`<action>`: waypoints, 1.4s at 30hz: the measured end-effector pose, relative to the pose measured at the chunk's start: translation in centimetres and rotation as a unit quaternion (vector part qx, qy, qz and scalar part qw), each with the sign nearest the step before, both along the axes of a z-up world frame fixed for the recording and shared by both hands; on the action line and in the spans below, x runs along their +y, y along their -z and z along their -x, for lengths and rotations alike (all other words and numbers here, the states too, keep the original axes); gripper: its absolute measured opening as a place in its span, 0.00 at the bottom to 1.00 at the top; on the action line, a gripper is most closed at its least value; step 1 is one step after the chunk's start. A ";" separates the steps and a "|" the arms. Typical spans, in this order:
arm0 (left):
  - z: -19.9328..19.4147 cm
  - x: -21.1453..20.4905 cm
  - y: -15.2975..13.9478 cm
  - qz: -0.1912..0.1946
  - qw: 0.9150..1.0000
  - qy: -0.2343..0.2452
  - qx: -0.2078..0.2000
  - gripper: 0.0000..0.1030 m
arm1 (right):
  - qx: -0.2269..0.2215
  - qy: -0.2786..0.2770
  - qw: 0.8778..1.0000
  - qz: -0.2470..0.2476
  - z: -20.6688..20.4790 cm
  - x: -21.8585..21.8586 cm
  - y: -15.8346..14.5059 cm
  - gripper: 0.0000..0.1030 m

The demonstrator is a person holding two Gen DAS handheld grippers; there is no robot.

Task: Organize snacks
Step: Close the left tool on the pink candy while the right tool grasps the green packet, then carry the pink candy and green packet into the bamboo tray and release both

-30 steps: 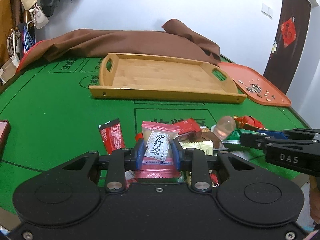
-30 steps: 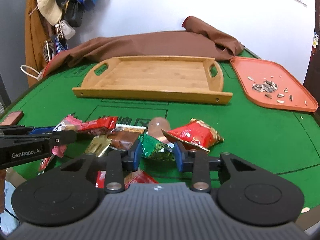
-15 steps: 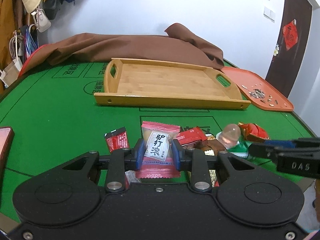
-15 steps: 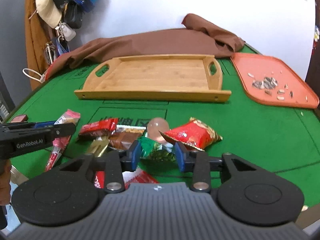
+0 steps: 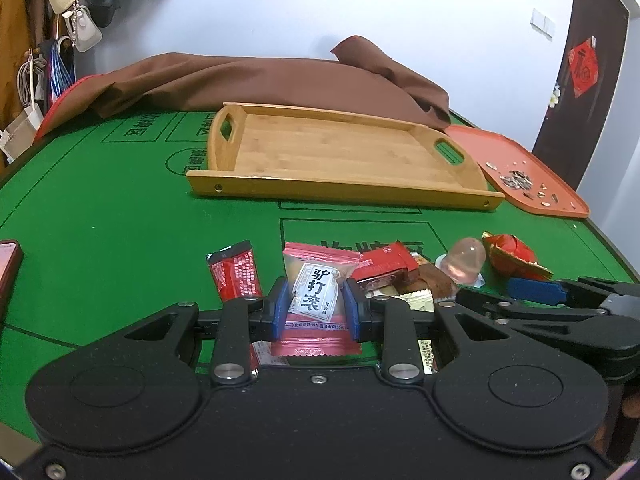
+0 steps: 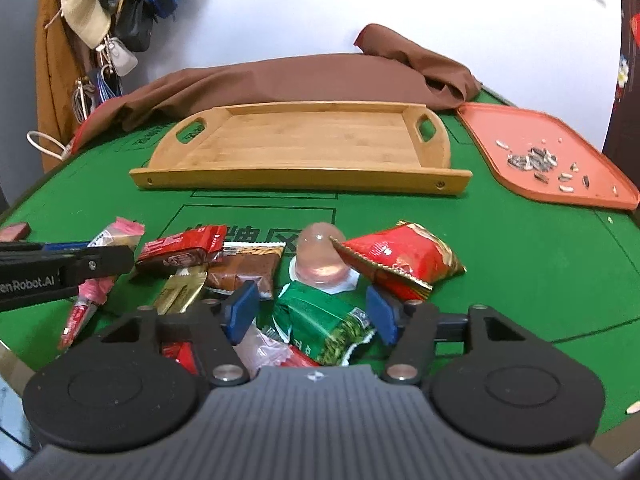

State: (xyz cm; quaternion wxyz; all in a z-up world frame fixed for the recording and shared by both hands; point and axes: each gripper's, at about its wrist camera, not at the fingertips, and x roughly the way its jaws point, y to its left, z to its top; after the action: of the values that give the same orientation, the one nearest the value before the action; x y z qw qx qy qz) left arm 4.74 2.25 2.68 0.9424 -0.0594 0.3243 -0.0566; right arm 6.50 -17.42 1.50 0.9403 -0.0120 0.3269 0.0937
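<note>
My left gripper (image 5: 316, 304) is shut on a pink snack packet (image 5: 318, 280) with black characters, held just above the green table. It shows from the side in the right wrist view (image 6: 96, 264). My right gripper (image 6: 312, 312) is open, its blue pads either side of a green packet (image 6: 324, 324) lying on the pile. Around it lie a red foil bag (image 6: 400, 256), a pink jelly cup (image 6: 320, 256), a brown packet (image 6: 244, 268) and red packets (image 6: 180, 248). The empty bamboo tray (image 5: 340, 152) sits further back.
An orange tray (image 6: 560, 152) with sunflower seed shells lies at the right. A brown cloth (image 5: 260, 80) is bunched behind the bamboo tray. A phone (image 5: 6, 268) lies at the left edge. Bags and hats hang on the left wall.
My right gripper's jaws have opened wider, letting go of the green packet. My left gripper has risen slightly with the pink packet still held.
</note>
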 end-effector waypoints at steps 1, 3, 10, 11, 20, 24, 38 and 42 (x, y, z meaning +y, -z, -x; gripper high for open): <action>0.0 0.0 0.0 0.000 1.000 0.000 0.000 0.26 | -0.004 0.003 1.000 0.009 0.0 0.3 0.2 0.70; -0.1 0.0 0.1 0.001 1.000 0.000 0.001 0.26 | -0.005 0.011 1.000 0.019 -0.1 0.6 0.5 0.65; -0.3 -0.1 0.0 -0.001 1.000 0.003 0.000 0.26 | -0.018 0.022 0.999 0.016 0.6 0.7 0.4 0.29; -0.3 -0.1 0.0 -0.002 1.000 0.005 -0.002 0.26 | -0.020 0.020 0.999 0.019 0.7 0.8 0.2 0.28; -0.1 -0.1 -0.3 -0.002 1.000 0.006 -0.005 0.26 | -0.009 -0.005 1.000 0.019 1.6 -0.6 -0.2 0.60; -0.3 -0.3 -0.1 0.000 1.000 0.007 0.000 0.26 | -0.002 0.015 1.000 0.015 1.4 -1.7 0.5 0.65; -0.7 -0.5 -0.2 0.007 1.000 0.015 0.002 0.26 | 0.003 0.010 1.000 0.026 2.0 -1.0 0.1 0.33; -1.0 -0.3 -0.7 0.010 1.000 0.014 -0.001 0.26 | 0.015 -0.006 1.000 0.009 1.8 -1.2 -0.5 0.27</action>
State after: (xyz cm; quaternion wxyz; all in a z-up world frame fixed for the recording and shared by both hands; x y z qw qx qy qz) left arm 5.74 1.98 3.35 0.9413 -0.0638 0.3233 -0.0734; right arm 4.68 -18.65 1.98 0.9344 -0.0209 0.3422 0.0964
